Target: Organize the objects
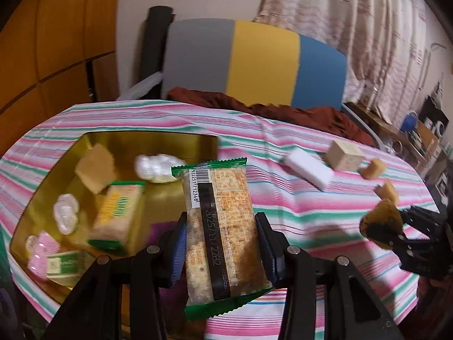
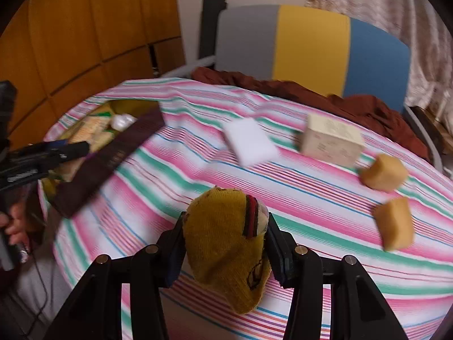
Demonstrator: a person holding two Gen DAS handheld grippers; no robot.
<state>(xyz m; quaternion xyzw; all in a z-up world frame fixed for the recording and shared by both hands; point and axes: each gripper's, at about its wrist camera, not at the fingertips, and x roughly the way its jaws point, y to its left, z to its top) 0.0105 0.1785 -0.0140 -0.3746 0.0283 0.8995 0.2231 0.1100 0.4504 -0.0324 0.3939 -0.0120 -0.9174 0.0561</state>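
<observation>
My left gripper (image 1: 222,226) is shut on a green-edged cracker packet (image 1: 220,226), held above the striped tablecloth beside the gold-lined box (image 1: 206,144). The box holds more cracker packets (image 1: 119,215), white wrapped pieces (image 1: 154,167), a tan sponge (image 1: 96,170) and a pink item (image 1: 42,252). My right gripper (image 2: 225,232) is shut on a mustard-yellow sock (image 2: 223,243) above the cloth; it also shows in the left wrist view (image 1: 382,226). On the cloth lie a white sponge (image 2: 250,141), a cream box (image 2: 331,138) and two tan sponges (image 2: 383,172) (image 2: 395,223).
The box (image 2: 113,153) has a dark maroon outer wall and sits at the table's left edge. A crumpled dark red cloth (image 1: 283,110) lies at the far edge before a grey, yellow and blue chair back (image 1: 254,62). Cluttered shelves (image 1: 424,133) stand at right.
</observation>
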